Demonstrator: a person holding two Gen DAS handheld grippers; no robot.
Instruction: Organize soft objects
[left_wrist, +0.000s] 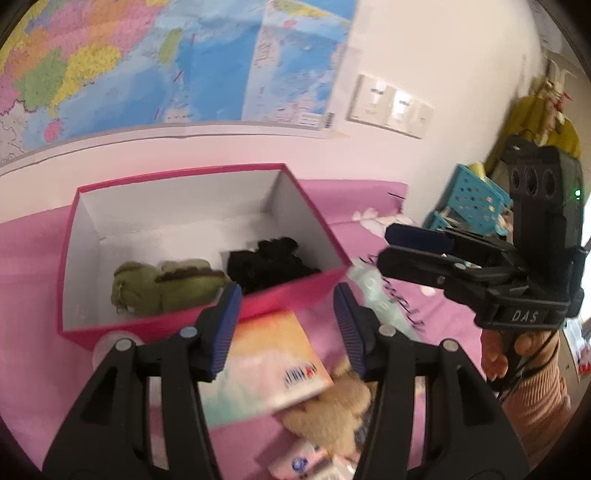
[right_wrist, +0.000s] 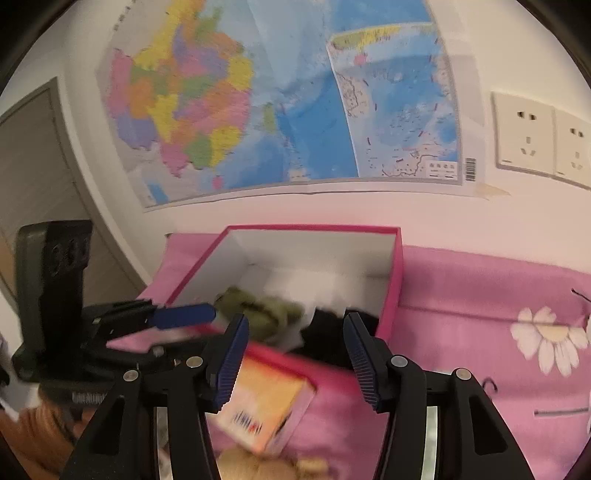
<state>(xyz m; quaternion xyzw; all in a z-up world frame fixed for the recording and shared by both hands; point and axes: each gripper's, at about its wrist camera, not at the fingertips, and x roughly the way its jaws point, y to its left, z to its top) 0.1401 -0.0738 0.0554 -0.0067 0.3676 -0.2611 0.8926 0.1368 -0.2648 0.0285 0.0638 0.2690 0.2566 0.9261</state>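
A pink box (left_wrist: 280, 302) with white inside stands on the pink bed; it holds a green plush (left_wrist: 162, 284) and a black soft item (left_wrist: 269, 264). The box also shows in the right wrist view (right_wrist: 393, 291), with the green plush (right_wrist: 266, 312) and black item (right_wrist: 328, 339). A tan plush (left_wrist: 332, 410) lies in front, partly under an orange-white box (left_wrist: 266, 365). My left gripper (left_wrist: 286, 328) is open and empty above that box. My right gripper (right_wrist: 295, 362) is open and empty near the pink box's front edge; it also shows at the right of the left wrist view (left_wrist: 413, 247).
A map (right_wrist: 280, 103) and wall sockets (right_wrist: 535, 136) are on the wall behind. Turquoise baskets (left_wrist: 472, 199) stand at the right. The pink floral sheet (right_wrist: 498, 332) extends to the right. Small packets (left_wrist: 306, 461) lie by the tan plush.
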